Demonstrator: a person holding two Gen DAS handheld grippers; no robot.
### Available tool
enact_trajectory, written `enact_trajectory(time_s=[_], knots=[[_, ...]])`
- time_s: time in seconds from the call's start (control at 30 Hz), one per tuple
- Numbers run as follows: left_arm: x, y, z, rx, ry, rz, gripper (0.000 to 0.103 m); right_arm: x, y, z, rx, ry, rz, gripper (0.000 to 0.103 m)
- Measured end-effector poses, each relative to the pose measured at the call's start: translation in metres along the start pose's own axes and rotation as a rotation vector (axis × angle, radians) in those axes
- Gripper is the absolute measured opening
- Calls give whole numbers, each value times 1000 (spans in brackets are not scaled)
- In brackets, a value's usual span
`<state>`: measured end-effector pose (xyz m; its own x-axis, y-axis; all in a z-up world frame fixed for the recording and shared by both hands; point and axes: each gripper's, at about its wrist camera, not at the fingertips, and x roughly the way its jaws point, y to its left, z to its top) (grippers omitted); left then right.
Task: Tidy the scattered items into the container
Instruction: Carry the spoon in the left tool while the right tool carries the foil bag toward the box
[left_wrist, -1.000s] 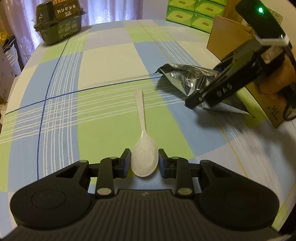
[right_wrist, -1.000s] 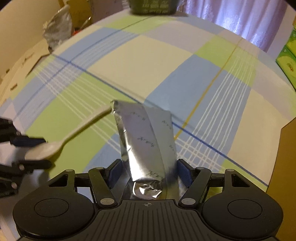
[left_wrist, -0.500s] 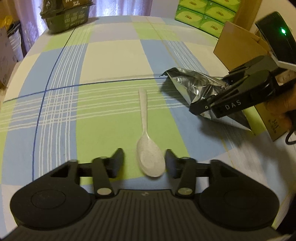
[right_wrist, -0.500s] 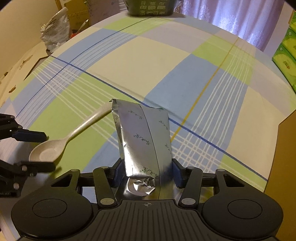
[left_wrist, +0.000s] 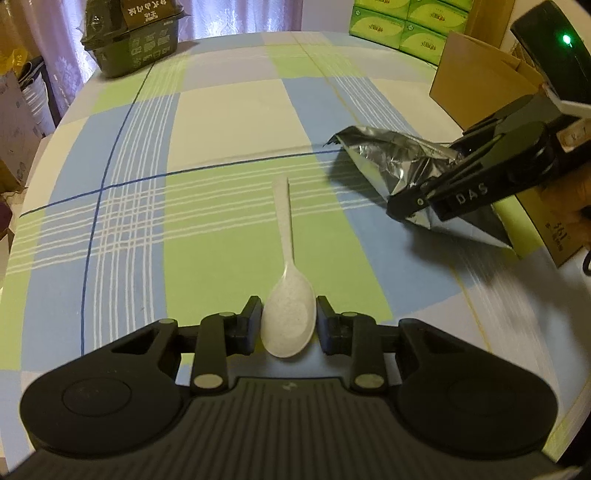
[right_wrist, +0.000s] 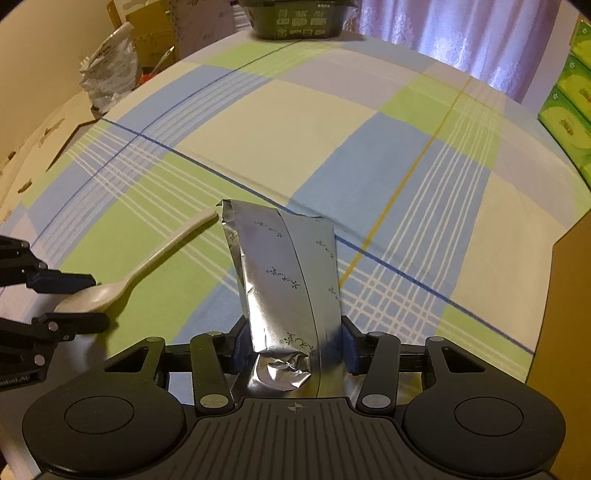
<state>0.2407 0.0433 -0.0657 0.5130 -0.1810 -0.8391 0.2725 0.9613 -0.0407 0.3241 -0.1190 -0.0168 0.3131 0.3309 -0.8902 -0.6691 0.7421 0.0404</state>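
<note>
I'm looking at a table w/ a checked cloth (left_wrist: 229, 122), blue, green and cream squares. At 11 o'clock in the left wrist view sits a dark green container (left_wrist: 133, 40), far edge of the table, in front of a pale purple curtain (right_wrist: 461, 33). Green tissue boxes (left_wrist: 402, 22) are stacked at 1 o'clock, a brown cardboard box (left_wrist: 476, 77) just beside them at 2.

My left gripper (left_wrist: 289, 325) is low over the cloth, level, fingers either side of the bowl of a white spoon (left_wrist: 288, 317); both pads look to be touching the bowl, so clamped on it. Handle points away to 12, flat on the cloth.

My right gripper (right_wrist: 291, 343) comes in from 3 o'clock, angled down, pinching the crumpled end of a silver foil pouch (right_wrist: 284, 273). Pouch tip just beside the spoon handle's end. A bit of hand (left_wrist: 580, 199) shows behind that gripper, blurred.
</note>
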Motion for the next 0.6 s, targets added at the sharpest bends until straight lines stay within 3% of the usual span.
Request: enact_trajectory(time_s=[0.3,0.6], knots=[[-22,-7,-17,-30,-21,-9,26,-28,5,-14,61,-71,23,49],[-39,-18,-29,-45,-33,-18,26,-59,14,-52,169,-131,36,49]])
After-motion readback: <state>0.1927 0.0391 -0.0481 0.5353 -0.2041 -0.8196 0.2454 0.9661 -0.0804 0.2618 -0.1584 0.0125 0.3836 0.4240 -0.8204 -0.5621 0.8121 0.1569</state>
